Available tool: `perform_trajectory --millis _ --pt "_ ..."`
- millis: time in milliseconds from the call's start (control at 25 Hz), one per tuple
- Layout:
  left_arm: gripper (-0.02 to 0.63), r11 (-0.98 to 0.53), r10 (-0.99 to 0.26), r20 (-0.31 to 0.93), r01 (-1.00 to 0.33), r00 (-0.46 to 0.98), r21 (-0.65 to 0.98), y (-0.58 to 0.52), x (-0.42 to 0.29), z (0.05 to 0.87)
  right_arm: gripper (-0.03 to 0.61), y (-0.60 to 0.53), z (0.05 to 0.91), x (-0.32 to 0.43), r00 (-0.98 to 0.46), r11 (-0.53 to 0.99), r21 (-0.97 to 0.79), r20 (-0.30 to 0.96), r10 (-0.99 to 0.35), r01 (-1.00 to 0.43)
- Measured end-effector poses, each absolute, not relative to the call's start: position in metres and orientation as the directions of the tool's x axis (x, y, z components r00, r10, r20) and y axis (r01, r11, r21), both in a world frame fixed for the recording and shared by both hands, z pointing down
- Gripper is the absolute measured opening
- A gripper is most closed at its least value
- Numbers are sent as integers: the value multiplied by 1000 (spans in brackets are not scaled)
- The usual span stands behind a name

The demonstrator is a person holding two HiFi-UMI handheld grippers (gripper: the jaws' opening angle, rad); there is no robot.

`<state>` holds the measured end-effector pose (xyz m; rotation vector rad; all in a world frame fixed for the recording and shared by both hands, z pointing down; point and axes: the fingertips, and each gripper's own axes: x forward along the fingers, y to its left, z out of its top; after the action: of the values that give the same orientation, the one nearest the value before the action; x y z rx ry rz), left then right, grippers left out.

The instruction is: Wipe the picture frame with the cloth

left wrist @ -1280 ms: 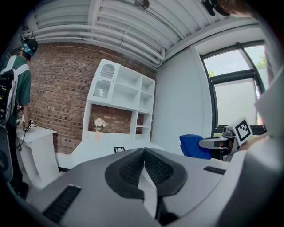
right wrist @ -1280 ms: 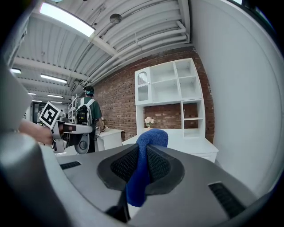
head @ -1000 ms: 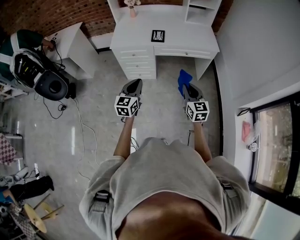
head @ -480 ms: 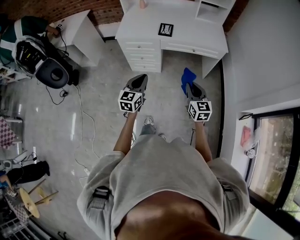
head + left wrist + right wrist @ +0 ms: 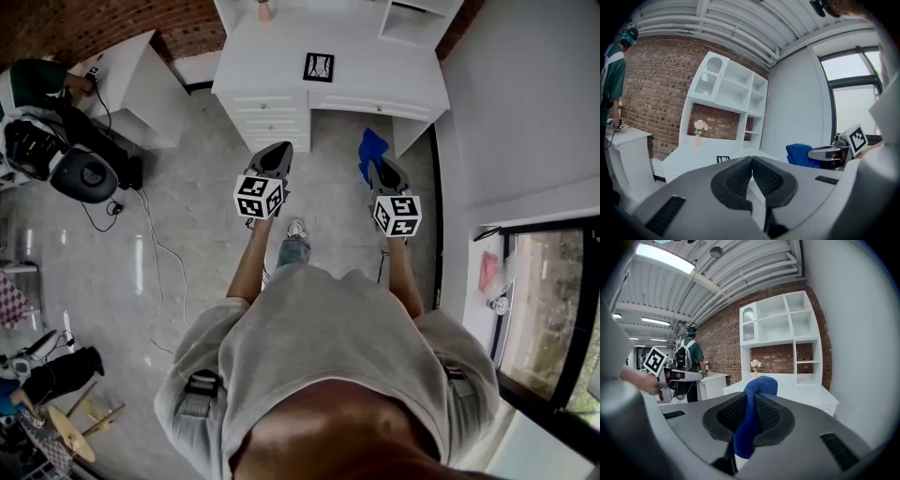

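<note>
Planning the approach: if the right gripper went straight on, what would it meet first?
Probably the desk; the right gripper, shut on the cloth, points at it with nothing seen between. Height unclear.

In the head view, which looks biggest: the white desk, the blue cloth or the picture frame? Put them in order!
1. The white desk, by far the largest.
2 and 3. The blue cloth and the picture frame look about alike. The cloth is held nearer the camera, so I cannot rank them.
</note>
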<state>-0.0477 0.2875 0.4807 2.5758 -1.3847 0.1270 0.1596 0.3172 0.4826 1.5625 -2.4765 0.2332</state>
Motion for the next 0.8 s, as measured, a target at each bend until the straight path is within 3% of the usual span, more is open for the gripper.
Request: perform_trajectory --millis 800 --pt "17 -590 -778 146 -790 611 167 77 -113 468 61 116 463 89 -356 370 12 249 -901 -929"
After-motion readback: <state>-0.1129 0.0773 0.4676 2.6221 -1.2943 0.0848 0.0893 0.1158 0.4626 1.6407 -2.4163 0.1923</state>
